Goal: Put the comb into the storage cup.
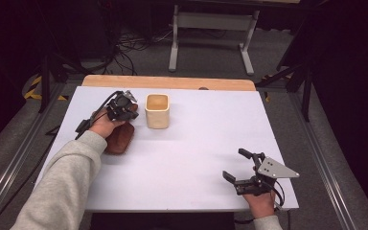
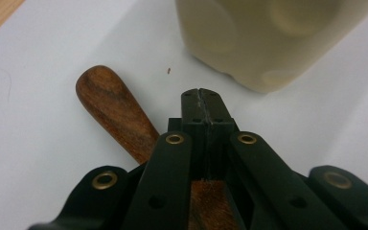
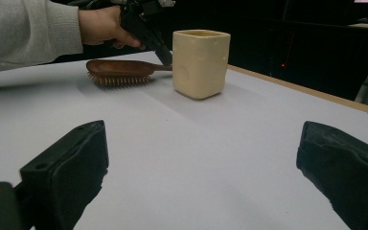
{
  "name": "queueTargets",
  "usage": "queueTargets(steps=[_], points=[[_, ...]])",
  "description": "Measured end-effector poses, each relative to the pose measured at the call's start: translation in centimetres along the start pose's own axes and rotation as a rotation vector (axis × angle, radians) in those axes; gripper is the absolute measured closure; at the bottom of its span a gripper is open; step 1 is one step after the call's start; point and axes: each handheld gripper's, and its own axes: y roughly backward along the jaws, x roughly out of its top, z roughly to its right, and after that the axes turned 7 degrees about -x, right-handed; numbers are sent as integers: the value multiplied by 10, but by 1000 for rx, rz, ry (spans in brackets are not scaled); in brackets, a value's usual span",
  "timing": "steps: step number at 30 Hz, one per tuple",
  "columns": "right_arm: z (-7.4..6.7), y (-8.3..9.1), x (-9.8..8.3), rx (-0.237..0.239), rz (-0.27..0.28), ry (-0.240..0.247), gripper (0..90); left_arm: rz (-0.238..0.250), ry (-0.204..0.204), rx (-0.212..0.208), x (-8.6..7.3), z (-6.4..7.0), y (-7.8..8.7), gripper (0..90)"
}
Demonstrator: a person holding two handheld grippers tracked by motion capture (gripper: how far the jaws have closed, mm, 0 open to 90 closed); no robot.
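Nearest in the high view, the right hand-held gripper (image 1: pixel 239 168) rests on the table (image 1: pixel 196 143), jaws apart and empty. From the left hand-held gripper (image 2: pixel 202 96), jaws together, the wooden hairbrush (image 2: pixel 112 112) lies just beside the cream cup (image 2: pixel 263 38); it may knock the cup. Right gripper view: brush handle nearly touches the cup.

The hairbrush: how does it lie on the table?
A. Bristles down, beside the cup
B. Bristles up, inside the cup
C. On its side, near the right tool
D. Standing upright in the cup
A: the right gripper view shows the hairbrush lying flat with its bristles on the table, next to the cup.
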Motion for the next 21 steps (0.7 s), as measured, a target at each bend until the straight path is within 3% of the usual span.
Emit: queueTargets(steps=[9,15,21], points=[[-1,0,0,3,-4,1,44,-93,20,12,5,0,-7,900],[-1,-1,0,6,-2,-2,44,-129,6,63,4,-1,-9,900],[-1,-1,0,8,2,-1,44,-149,5,60,3,-2,-12,900]])
